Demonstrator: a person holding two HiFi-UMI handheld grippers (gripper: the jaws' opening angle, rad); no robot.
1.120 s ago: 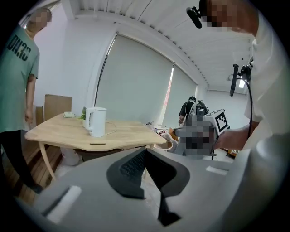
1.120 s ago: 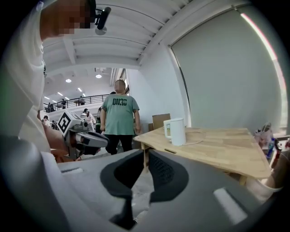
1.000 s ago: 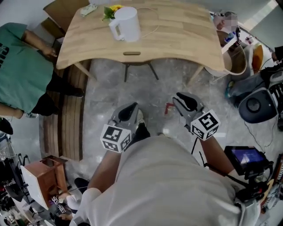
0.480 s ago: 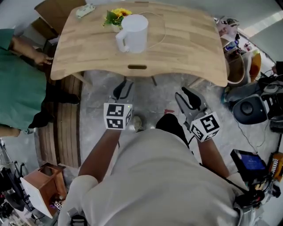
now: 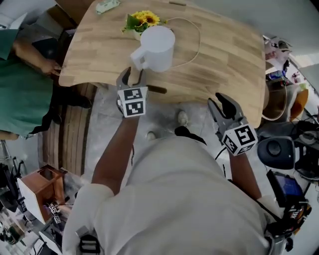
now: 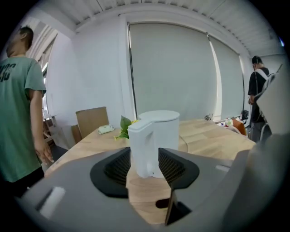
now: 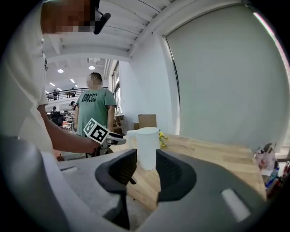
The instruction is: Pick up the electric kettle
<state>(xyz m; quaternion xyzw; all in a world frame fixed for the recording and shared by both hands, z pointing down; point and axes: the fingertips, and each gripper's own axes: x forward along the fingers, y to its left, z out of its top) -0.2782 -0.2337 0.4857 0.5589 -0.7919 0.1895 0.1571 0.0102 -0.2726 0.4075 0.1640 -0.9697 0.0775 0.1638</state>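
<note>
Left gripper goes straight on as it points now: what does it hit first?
Probably the handle of the white plastic electric kettle, centred ahead of the left gripper; its jaws are opening, nothing between them yet.

A bunch of yellow flowers (image 5: 142,21) with green leaves stands near the far edge of the wooden table (image 5: 224,55). A small pale object (image 5: 107,6) (too blurred to name) lies at its far left corner. A person in a green shirt (image 5: 22,89) stands beside the left edge.
</note>
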